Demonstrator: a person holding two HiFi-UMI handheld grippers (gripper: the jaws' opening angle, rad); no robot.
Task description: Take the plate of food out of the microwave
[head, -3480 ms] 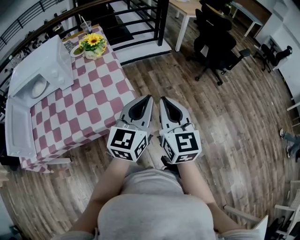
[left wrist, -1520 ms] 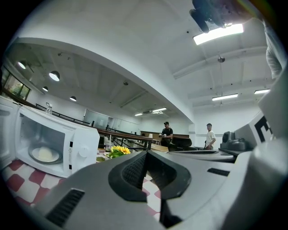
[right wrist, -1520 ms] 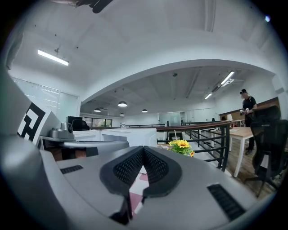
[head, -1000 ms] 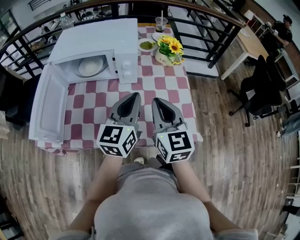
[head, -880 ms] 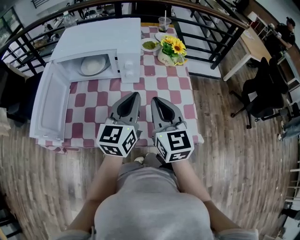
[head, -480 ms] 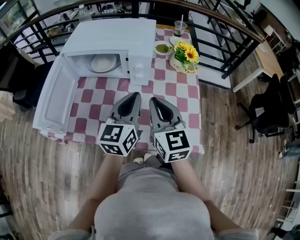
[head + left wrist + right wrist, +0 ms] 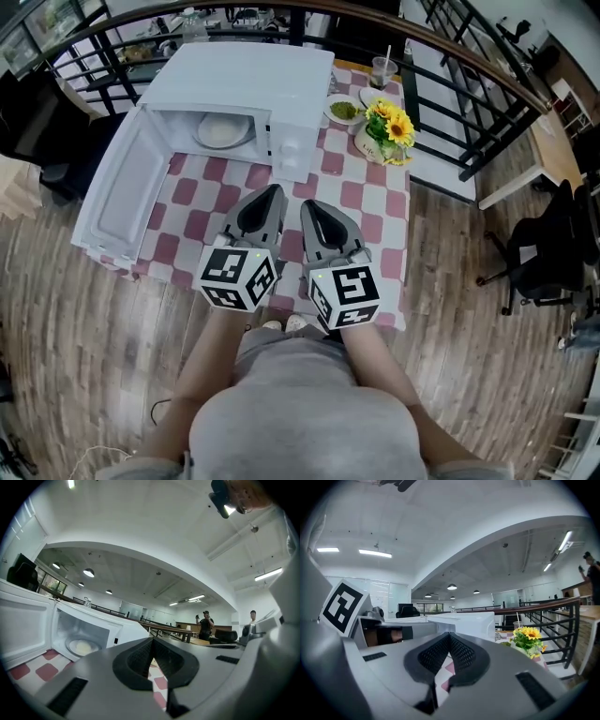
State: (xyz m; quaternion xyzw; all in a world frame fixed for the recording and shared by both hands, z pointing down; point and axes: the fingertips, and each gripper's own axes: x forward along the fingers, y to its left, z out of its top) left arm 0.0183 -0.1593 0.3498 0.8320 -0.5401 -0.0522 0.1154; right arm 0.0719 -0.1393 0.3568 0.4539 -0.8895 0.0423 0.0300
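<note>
— Position of the plate (image 7: 223, 131)?
— Inside the microwave (image 7: 246, 73), door (image 7: 127, 192) swung open, on the checked table (image 7: 373, 199); well apart from both tools.
— Grippers?
— Left gripper (image 7: 271, 193) and right gripper (image 7: 307, 207): jaws together, nothing held.
— Handling?
— Likely rigid, breakable and smooth, with food (image 7: 84, 646) loose on top. Recommend pinching the near rim and keeping it level

A round white plate (image 7: 223, 131) of pale food lies inside the white microwave (image 7: 248, 75), its door (image 7: 122, 192) open.
</note>
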